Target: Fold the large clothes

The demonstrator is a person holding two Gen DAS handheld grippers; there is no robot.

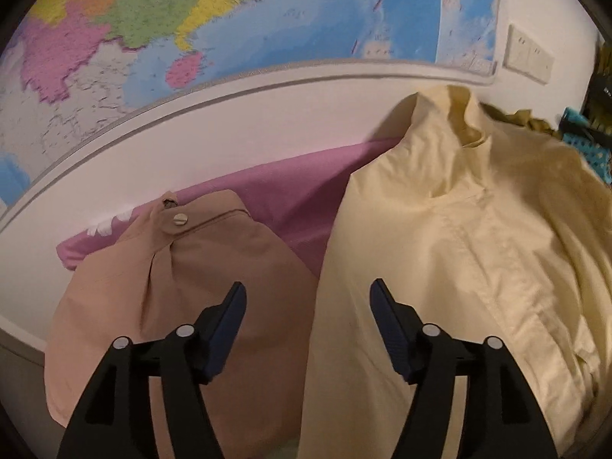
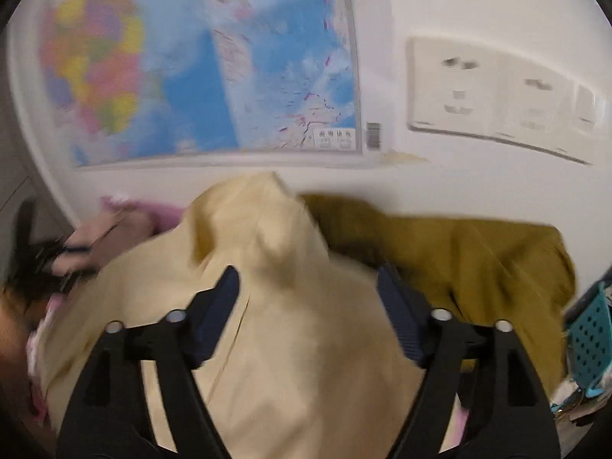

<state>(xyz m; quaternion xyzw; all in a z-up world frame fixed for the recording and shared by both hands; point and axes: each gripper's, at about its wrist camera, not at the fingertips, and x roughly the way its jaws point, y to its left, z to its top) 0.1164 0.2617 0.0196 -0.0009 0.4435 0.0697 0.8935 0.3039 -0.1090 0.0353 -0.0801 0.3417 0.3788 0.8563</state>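
Both grippers are hovering with jaws spread wide over a pale yellow shirt, gripping nothing.

Left wrist view: the left gripper (image 1: 308, 292) is hanging above the seam where the pale yellow shirt (image 1: 440, 260) is lying just beside a tan garment (image 1: 199, 267), both resting on a pink cloth (image 1: 290, 191) under a wall map (image 1: 229, 19). Right wrist view, blurred: the right gripper (image 2: 308, 279) is poised over the same shirt (image 2: 290, 344), whose collar is pointing toward the wall; an olive garment (image 2: 478, 260) is lying just beside it, and a teal basket (image 2: 589, 340) is sitting at the right edge.
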